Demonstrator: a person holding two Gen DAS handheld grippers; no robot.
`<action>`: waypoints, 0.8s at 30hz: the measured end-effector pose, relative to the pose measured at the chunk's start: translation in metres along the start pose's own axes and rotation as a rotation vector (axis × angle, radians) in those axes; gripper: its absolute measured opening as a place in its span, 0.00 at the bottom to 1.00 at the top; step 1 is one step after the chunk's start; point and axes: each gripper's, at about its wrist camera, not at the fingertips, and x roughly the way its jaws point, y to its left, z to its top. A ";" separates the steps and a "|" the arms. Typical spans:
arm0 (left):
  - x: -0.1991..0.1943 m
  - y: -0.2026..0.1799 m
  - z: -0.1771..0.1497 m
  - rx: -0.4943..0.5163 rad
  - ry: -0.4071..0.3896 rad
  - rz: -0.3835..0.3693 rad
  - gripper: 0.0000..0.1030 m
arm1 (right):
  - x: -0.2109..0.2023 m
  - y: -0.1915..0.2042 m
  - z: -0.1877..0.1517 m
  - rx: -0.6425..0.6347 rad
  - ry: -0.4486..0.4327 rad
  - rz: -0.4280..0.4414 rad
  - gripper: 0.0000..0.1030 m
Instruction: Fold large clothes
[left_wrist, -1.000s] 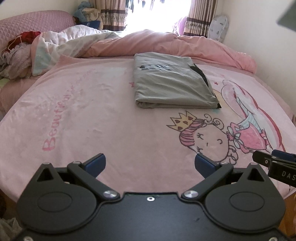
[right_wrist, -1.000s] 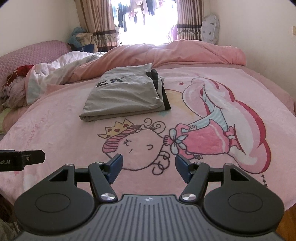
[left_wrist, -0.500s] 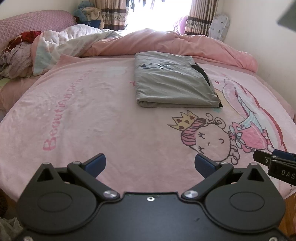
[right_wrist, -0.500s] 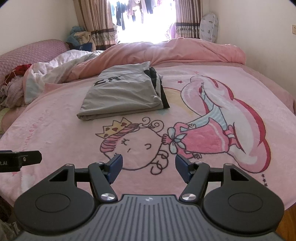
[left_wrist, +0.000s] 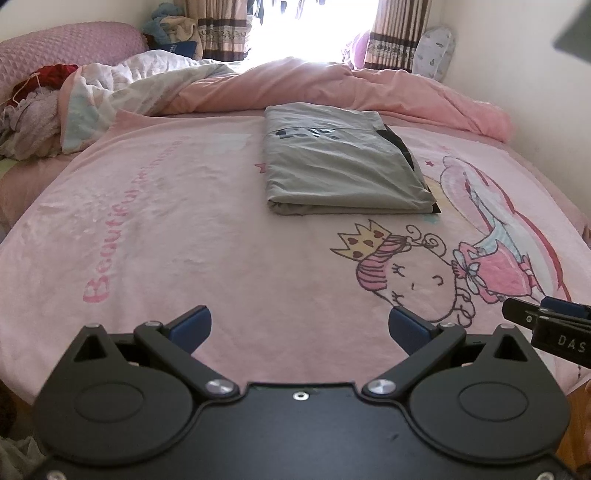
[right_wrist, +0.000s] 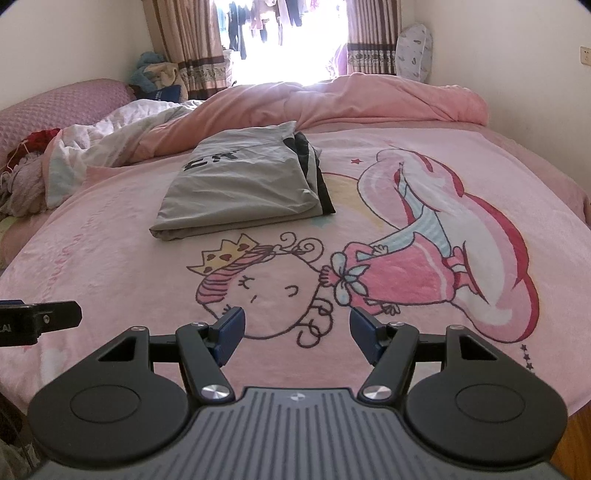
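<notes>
A grey garment with black trim and dark lettering lies folded into a neat rectangle on the pink cartoon blanket, toward the far middle of the bed; it also shows in the right wrist view. My left gripper is open and empty, held low over the blanket's near edge, well short of the garment. My right gripper is open and empty, beside the left one over the near edge. Each gripper's tip shows in the other's view.
A pink quilt and a white quilt are bunched along the far side. A pile of clothes lies at the far left by the purple pillow. A wall runs along the right.
Both views have shifted slightly, so the folded garment sits a little lower and closer. Both grippers stay open and empty; the garment has not moved.
</notes>
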 end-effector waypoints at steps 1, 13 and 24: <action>0.000 0.000 0.000 0.000 0.000 0.000 1.00 | 0.001 0.000 -0.001 0.001 0.001 -0.001 0.74; 0.002 -0.001 0.002 -0.007 -0.003 0.009 1.00 | 0.001 -0.001 0.000 0.002 0.004 -0.002 0.74; 0.008 -0.001 0.005 -0.007 0.014 0.011 1.00 | 0.003 -0.001 0.001 0.001 0.006 -0.003 0.74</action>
